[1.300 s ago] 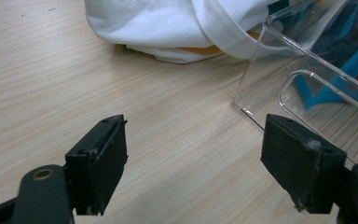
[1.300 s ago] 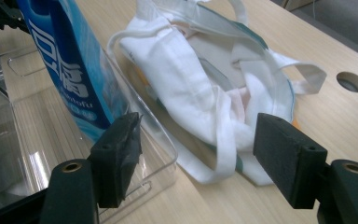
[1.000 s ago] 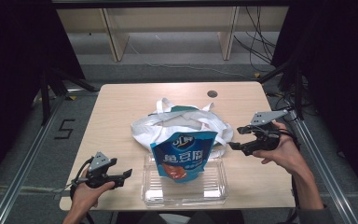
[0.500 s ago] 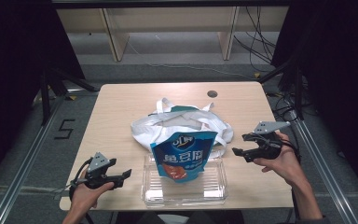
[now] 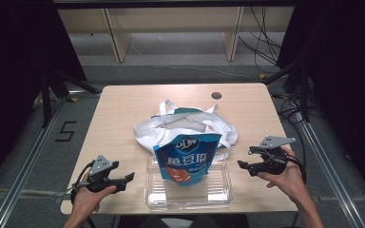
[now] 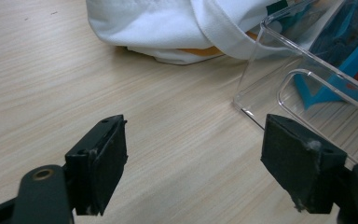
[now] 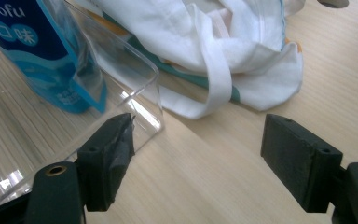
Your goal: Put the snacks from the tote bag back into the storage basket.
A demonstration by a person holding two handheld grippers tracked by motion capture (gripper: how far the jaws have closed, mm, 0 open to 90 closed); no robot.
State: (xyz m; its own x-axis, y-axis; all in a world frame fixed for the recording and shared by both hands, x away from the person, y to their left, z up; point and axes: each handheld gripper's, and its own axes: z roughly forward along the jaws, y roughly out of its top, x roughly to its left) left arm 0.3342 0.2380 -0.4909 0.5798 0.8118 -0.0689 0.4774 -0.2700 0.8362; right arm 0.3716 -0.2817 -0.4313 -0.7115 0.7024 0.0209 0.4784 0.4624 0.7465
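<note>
inside clear bin [image 5: 188, 197] blue snack pouch [image 5: 186, 159], upright against white bag [image 5: 180, 126]

- The table [image 5: 123, 109] is surfaced in pale wood-grain laminate, matt and smooth.
- The box [image 5: 218, 190] is made of clear, glossy hard plastic, with highlights caught along its edges.
- The snack pouch [image 5: 185, 159] is formed of shiny printed blue foil-like plastic.
- The bag [image 5: 180, 126] is sewn from soft, matt white cloth, creased.
- The left gripper [image 6: 193, 165] is moulded in matt black plastic, its pads scuffed.
</note>
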